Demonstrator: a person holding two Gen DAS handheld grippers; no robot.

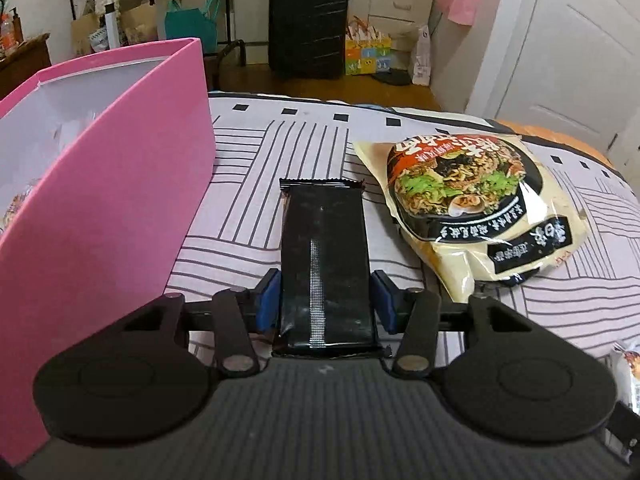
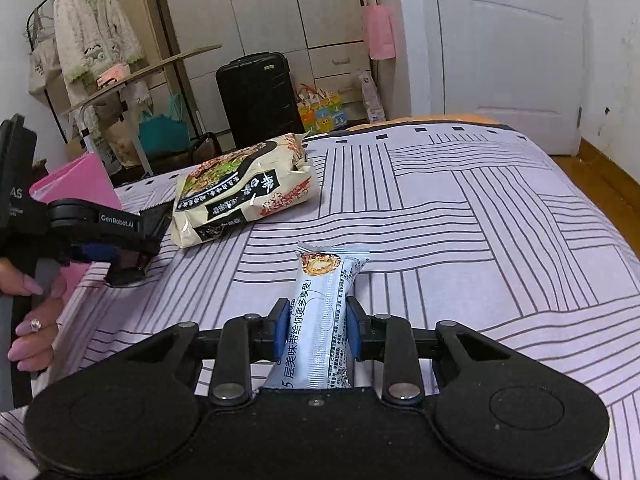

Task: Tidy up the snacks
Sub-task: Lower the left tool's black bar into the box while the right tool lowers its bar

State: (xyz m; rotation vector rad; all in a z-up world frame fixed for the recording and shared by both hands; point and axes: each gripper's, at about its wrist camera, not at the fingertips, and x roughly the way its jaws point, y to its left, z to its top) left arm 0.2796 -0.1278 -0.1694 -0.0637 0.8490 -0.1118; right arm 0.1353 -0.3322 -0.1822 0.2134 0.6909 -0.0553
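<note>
Left hand-held gripper (image 1: pixel 325 294) pinches black snack bar (image 1: pixel 325 264); pink box (image 1: pixel 100 184) at 9 o'clock. Right hand-held gripper (image 2: pixel 316 330) pinches pale-blue snack bar (image 2: pixel 320 312).

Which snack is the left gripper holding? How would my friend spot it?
Start at the big pink box on the striped bedspread. Just right of it, the left gripper pinches a long packet. It's plain glossy black, unlike the cream noodle bag beside it.

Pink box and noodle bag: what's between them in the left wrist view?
The black snack bar, clamped in the left gripper, sits between pink box and noodle bag, over striped bedsheet.
</note>
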